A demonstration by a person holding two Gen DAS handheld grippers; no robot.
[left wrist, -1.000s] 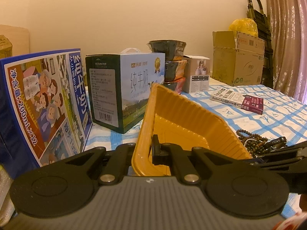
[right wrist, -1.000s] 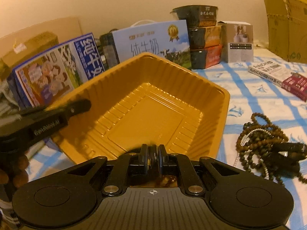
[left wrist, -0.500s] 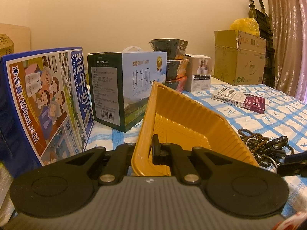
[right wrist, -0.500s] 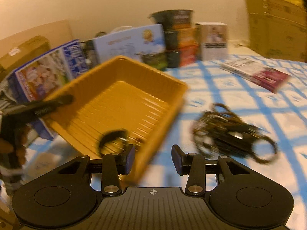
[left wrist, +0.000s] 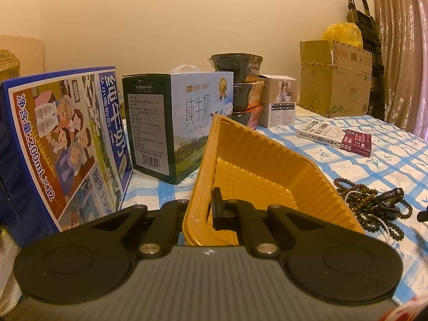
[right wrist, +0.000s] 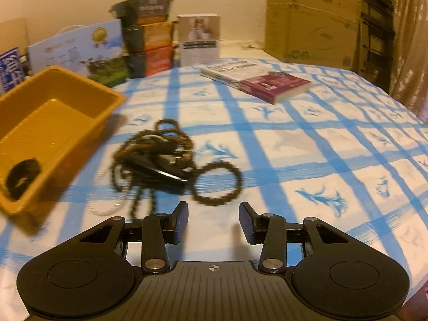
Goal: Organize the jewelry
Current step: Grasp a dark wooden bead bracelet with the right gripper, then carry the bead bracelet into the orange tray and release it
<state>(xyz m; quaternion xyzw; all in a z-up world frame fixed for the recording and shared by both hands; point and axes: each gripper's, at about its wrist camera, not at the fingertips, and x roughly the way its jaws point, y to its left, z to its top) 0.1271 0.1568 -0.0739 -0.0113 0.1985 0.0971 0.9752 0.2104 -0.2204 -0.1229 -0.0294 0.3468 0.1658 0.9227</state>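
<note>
Right gripper [right wrist: 213,222] swung to beads [right wrist: 171,160], jaws apart; left gripper [left wrist: 206,211] clamps tray [left wrist: 256,160].

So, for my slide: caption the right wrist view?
Open right gripper nears tangled bead strands beside yellow tray.

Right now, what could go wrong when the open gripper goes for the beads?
The beads lie in one tangle with a black clip, so the right gripper may lift several pieces together. The left gripper holds the tray tilted by its rim, so the dark ring inside could slide out.
</note>
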